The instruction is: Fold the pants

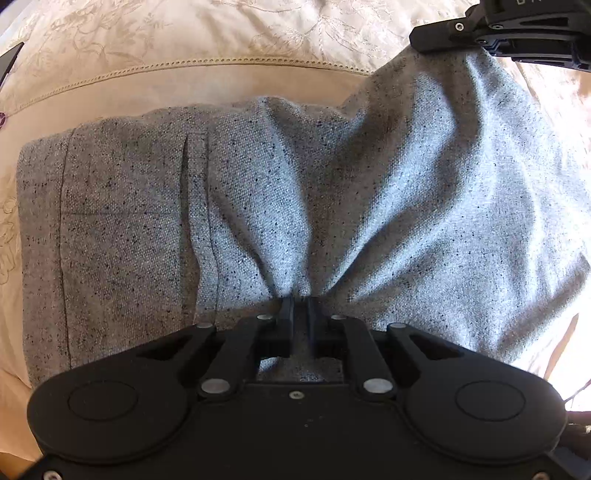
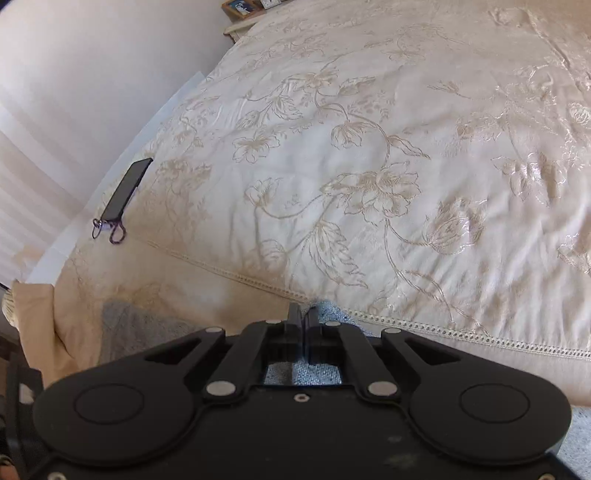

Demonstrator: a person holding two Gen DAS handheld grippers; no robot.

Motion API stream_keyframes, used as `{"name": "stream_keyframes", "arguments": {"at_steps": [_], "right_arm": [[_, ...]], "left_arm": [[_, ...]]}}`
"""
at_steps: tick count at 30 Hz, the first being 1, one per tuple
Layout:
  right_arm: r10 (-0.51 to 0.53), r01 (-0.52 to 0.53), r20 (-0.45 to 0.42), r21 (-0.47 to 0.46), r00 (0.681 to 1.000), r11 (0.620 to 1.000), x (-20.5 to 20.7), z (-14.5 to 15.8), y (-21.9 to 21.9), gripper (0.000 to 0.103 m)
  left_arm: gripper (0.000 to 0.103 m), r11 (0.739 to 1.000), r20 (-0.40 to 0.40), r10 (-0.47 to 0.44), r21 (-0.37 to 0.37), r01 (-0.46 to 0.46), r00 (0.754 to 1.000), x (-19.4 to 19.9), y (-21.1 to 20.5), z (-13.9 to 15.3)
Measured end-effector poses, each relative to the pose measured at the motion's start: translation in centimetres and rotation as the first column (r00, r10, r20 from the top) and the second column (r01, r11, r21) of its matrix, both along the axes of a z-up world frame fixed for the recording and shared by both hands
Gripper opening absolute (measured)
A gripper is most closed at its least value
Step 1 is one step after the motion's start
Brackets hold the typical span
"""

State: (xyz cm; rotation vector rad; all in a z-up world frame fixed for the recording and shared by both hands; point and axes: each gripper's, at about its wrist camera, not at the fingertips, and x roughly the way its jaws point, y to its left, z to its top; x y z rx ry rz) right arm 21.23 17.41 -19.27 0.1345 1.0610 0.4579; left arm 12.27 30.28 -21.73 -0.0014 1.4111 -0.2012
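Grey speckled pants [image 1: 258, 206] lie folded over on a cream bedspread [image 1: 184, 40], a hem and seam at the left. My left gripper [image 1: 299, 301] is shut on a bunched fold of the cloth, which fans out from its tips. At the top right of the left wrist view my right gripper [image 1: 480, 44] pinches the far raised corner of the pants. In the right wrist view my right gripper [image 2: 304, 312] is shut, with a bit of the grey pants [image 2: 328, 312] caught between and beside its tips.
The floral cream bedspread [image 2: 369, 166] stretches away ahead and to the right. A dark phone [image 2: 127, 190] with a purple strap lies near the bed's left edge by the white wall. A nightstand with framed pictures [image 2: 242, 9] stands at the far end.
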Motion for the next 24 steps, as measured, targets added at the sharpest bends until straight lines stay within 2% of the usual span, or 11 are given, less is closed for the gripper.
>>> {"name": "stream_keyframes", "arguments": {"at_steps": [2, 3, 5, 9, 11, 13, 15, 17, 20, 22, 24], "right_arm": [[-0.017, 0.021, 0.063, -0.065, 0.998, 0.998, -1.0, 0.7, -0.4, 0.010], [-0.045, 0.057, 0.108, -0.110, 0.993, 0.992, -1.6, 1.2, -0.9, 0.025], [-0.068, 0.096, 0.169, -0.163, 0.983, 0.982, -2.3, 2.1, -2.3, 0.027], [-0.142, 0.150, 0.067, -0.129, 0.988, 0.980, -4.0, 1.3, -5.3, 0.027], [-0.173, 0.176, 0.033, -0.161, 0.984, 0.971, -4.9, -0.3, -6.2, 0.027], [-0.217, 0.211, -0.005, -0.220, 0.976, 0.952, -6.0, -2.3, -7.5, 0.026], [-0.285, 0.261, -0.035, -0.304, 0.958, 0.916, -7.2, -4.0, -9.1, 0.024], [-0.353, 0.307, -0.034, -0.424, 0.935, 0.852, -8.8, -5.6, -11.5, 0.022], [-0.490, 0.427, 0.014, -0.513, 0.871, 0.744, -11.5, -6.2, -16.0, 0.020], [-0.598, 0.509, 0.017, -0.544, 0.801, 0.667, -13.1, -6.0, -19.3, 0.024], [-0.652, 0.560, 0.006, -0.517, 0.758, 0.647, -14.6, -5.4, -21.9, 0.024]], "left_arm": [[0.017, 1.000, 0.008, -0.008, -0.002, 0.008, 1.000, 0.0, 0.0, 0.6], [0.017, 1.000, 0.025, -0.007, -0.003, 0.007, 1.000, -0.1, 0.1, 1.5], [0.017, 1.000, 0.084, -0.025, 0.018, 0.024, 0.996, -0.3, 0.0, 3.6], [0.017, 0.999, 0.221, -0.052, 0.011, 0.051, 0.974, 0.9, -1.0, 6.9], [0.017, 0.998, 0.270, -0.057, -0.014, 0.063, 0.961, 2.3, -2.0, 7.3], [0.018, 0.995, 0.291, -0.102, 0.030, 0.098, 0.951, 4.0, -3.9, 6.5], [0.022, 0.980, 0.267, -0.175, 0.136, 0.143, 0.948, 5.2, -5.5, 4.1], [0.021, 0.966, 0.183, -0.148, 0.237, 0.102, 0.972, 6.7, -4.7, 0.9], [0.020, 0.985, 0.183, -0.072, 0.170, 0.041, 0.980, 6.7, -2.3, 0.0], [0.020, 0.977, 0.180, -0.096, 0.206, 0.059, 0.979, 6.3, -2.8, 0.9], [0.019, 0.971, 0.197, -0.107, 0.233, 0.059, 0.975, 5.7, -3.5, 2.1]]}}
